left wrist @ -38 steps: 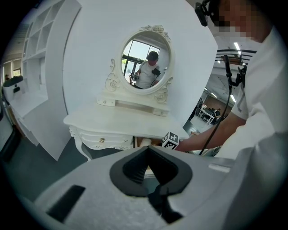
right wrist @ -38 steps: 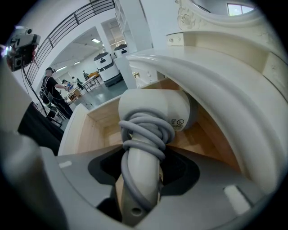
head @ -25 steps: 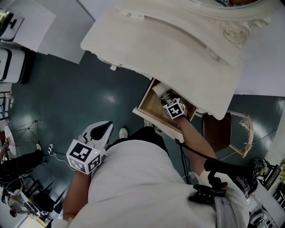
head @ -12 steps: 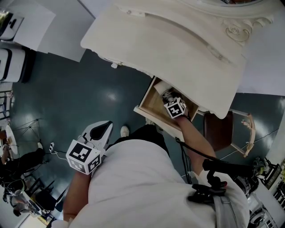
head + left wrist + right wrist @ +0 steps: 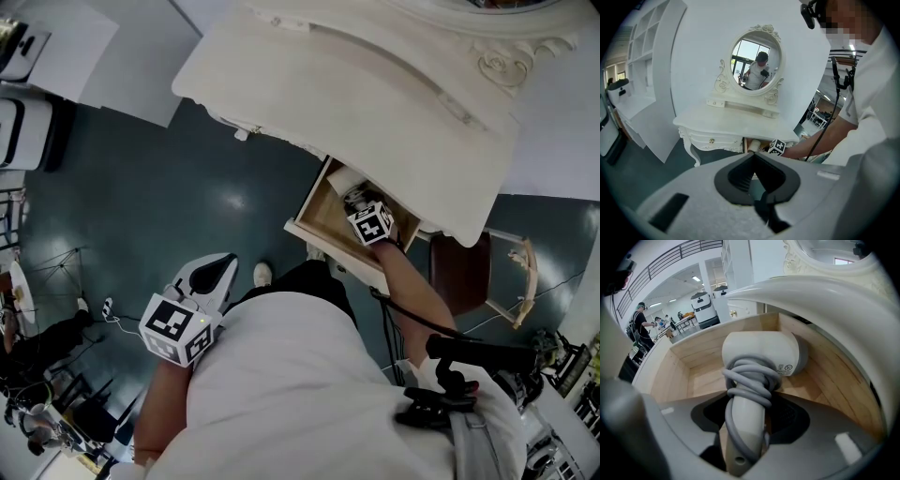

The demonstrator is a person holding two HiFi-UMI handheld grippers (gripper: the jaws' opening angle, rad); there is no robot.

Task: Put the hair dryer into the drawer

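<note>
A dark teal floor (image 5: 187, 187) lies under a cream-white carved dressing table (image 5: 375, 84), seen from the head view. A light wooden drawer (image 5: 323, 211) stands pulled out below the table's front edge. The right gripper (image 5: 361, 208) reaches down into this drawer, and its marker cube sits just above the drawer's front wall. Ahead of its jaws lies the cream-white hair dryer (image 5: 343, 181), inside the drawer. To that gripper's right stands a wooden chair with a dark seat (image 5: 459, 272), close to the table's corner. The left gripper (image 5: 214, 272) hangs low at the person's side, well apart from the drawer, over bare floor.

In the left gripper view, a white wall rises behind the dressing table (image 5: 736, 117). An oval mirror in a scrolled white frame (image 5: 755, 61) stands on the table, far ahead of the jaws. The left gripper (image 5: 757, 176) has its jaws apart, with nothing between them. The person's right arm crosses in front of the table's right half.

In the right gripper view, the drawer's (image 5: 661, 366) pale plank walls surround the jaws on the left, ahead and right. The table's top curves overhead. The right gripper (image 5: 749, 425) is clamped on the handle of the hair dryer (image 5: 759, 352). Its rounded body points away from the jaws toward the drawer's back wall. A grey cord (image 5: 750, 380) is wound in several loops round the handle, just ahead of the jaws. A small printed label sits on the body's right side. Whether the body touches the drawer's bottom cannot be told.
</note>
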